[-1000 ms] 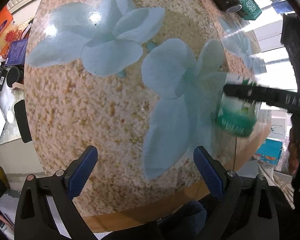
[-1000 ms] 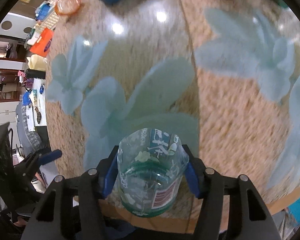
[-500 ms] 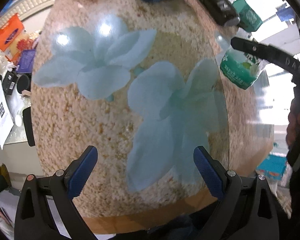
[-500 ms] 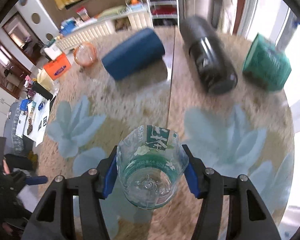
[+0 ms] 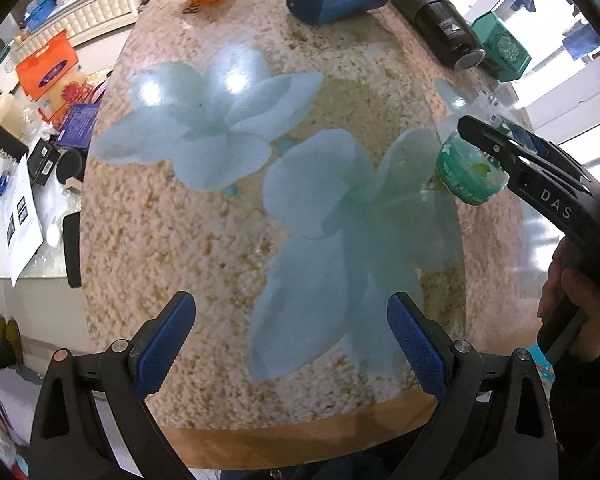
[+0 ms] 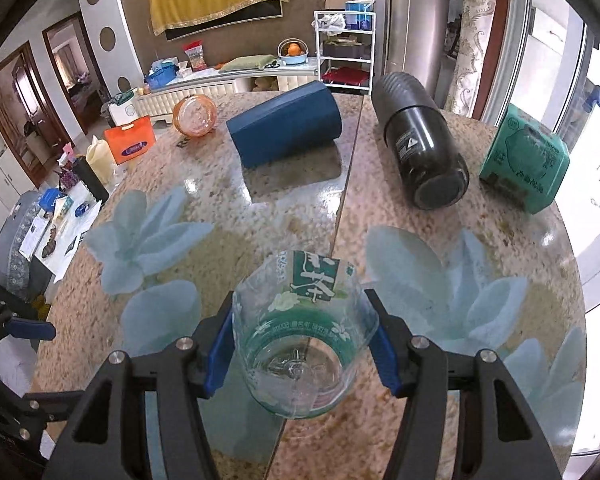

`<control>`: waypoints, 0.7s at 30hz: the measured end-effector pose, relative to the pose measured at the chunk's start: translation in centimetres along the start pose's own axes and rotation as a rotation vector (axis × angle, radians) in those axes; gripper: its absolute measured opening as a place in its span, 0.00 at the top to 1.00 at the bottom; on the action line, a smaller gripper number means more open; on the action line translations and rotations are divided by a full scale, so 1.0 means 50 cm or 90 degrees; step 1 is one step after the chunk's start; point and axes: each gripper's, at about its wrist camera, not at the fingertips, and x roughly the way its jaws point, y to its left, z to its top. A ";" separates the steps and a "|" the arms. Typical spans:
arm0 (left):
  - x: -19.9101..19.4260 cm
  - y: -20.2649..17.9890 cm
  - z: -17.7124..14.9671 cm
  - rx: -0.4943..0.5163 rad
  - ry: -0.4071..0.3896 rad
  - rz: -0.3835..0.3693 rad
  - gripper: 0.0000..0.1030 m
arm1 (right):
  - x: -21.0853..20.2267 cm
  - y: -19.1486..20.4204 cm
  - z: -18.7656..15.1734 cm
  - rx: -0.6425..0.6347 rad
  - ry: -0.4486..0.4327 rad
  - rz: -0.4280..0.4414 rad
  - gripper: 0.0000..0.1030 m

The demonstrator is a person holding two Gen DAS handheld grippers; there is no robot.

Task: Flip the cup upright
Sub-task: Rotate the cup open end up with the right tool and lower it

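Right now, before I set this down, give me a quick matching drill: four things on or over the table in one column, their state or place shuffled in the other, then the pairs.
Things:
1. clear cup
2. black flask
3. left gripper
4. orange cup

States or places:
A. open, holding nothing
B. at the far left edge of the table, beside the blue tumbler
C. clamped in the right gripper
D. lying on its side between the blue tumbler and the green box

Pairs: 1-C, 2-D, 3-A, 4-B
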 end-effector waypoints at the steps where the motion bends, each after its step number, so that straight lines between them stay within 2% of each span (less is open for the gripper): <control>1: 0.001 0.002 -0.005 -0.002 0.001 0.001 0.05 | -0.001 -0.003 -0.004 0.001 0.000 0.001 0.43; 11: 0.004 0.031 -0.017 -0.010 0.010 0.008 0.05 | 0.002 0.003 -0.014 0.007 0.000 0.009 0.41; 12: 0.004 0.032 -0.017 -0.008 0.011 0.008 0.05 | 0.003 0.004 -0.014 0.009 0.001 0.011 0.39; 15: 0.005 0.031 -0.016 -0.006 0.013 0.008 0.05 | 0.003 0.003 -0.014 0.015 0.000 0.015 0.16; 21: 0.004 0.027 -0.013 -0.005 0.016 0.005 0.05 | -0.003 0.000 -0.016 0.022 -0.001 0.015 0.12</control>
